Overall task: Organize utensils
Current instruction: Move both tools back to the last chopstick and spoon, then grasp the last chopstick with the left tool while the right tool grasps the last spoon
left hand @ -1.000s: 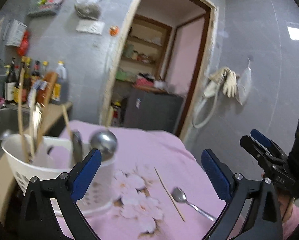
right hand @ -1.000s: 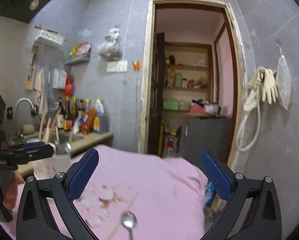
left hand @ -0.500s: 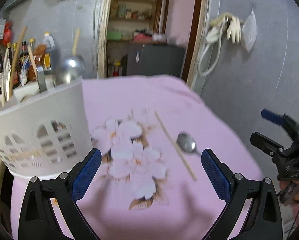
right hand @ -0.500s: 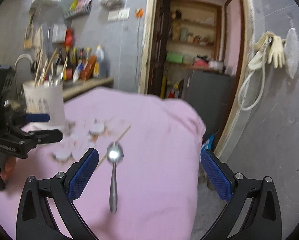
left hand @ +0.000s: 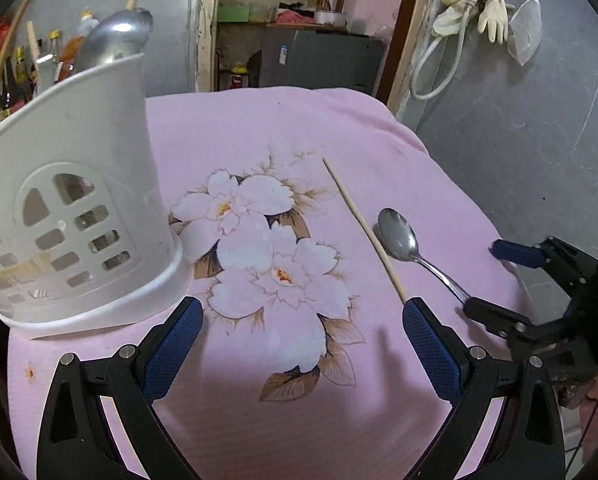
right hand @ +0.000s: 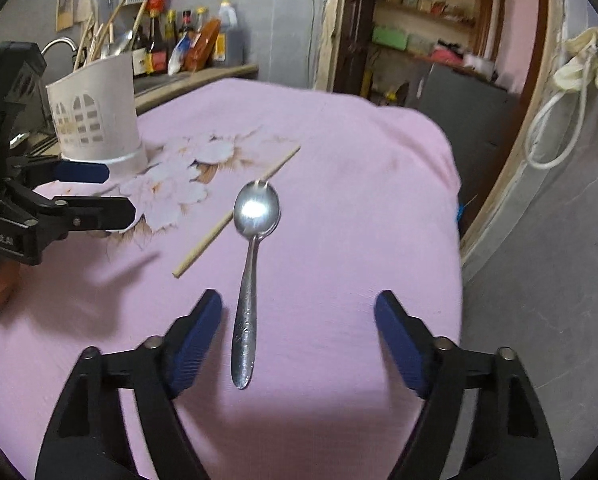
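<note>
Spoon (right hand: 255, 240) now lies nearer the lowered right gripper (right hand: 299, 340); both grippers' jaws gape wide, holding nothing.

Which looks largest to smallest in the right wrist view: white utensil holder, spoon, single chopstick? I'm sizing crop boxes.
1. White utensil holder: covers the most area, though farthest away.
2. and 3. Spoon and chopstick: similar in length; the spoon is wider, but it lies nearer the camera, so this order is unsure.

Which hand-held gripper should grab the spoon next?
Right. The right hand-held gripper is open with the spoon handle just ahead of its fingers; the left hand-held gripper points nearer the holder.
</note>
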A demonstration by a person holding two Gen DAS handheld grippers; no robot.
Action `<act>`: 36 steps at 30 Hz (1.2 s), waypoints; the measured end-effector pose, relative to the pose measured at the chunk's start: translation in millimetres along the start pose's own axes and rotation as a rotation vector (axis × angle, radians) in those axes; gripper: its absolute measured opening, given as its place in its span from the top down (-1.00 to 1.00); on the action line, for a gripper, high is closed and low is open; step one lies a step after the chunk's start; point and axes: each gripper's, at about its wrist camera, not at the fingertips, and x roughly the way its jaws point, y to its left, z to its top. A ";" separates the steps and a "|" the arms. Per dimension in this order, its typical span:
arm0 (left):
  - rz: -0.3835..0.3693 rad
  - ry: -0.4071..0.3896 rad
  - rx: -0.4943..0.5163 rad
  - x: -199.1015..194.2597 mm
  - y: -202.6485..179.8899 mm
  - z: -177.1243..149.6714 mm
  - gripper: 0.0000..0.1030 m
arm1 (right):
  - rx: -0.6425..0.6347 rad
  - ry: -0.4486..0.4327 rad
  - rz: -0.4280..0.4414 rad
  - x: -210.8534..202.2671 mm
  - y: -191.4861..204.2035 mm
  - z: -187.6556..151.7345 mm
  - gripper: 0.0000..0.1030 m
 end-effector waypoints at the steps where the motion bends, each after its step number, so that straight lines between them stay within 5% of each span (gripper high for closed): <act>1: -0.003 0.008 0.006 1.6 -0.6 0.8 -0.90 | -0.001 0.012 0.010 2.1 -0.4 -0.2 -0.44; 5: -0.018 0.029 0.015 7.4 -2.2 4.7 -0.89 | -0.029 0.026 -0.006 4.2 3.3 1.4 -0.28; 12: -0.050 0.048 0.043 16.9 -11.4 11.5 -0.87 | -0.033 0.015 -0.034 7.6 -2.0 8.5 0.42; 16: -0.068 0.069 0.087 24.7 -21.2 15.3 -0.61 | -0.012 0.005 -0.011 8.3 -7.2 12.3 0.71; 24: -0.091 0.115 0.110 45.2 -33.5 26.6 -0.06 | 0.050 0.003 -0.073 8.4 -22.7 13.6 0.84; 36: -0.036 0.160 0.020 73.8 -25.4 57.3 0.85 | 0.140 0.027 -0.030 7.5 -41.7 14.2 0.81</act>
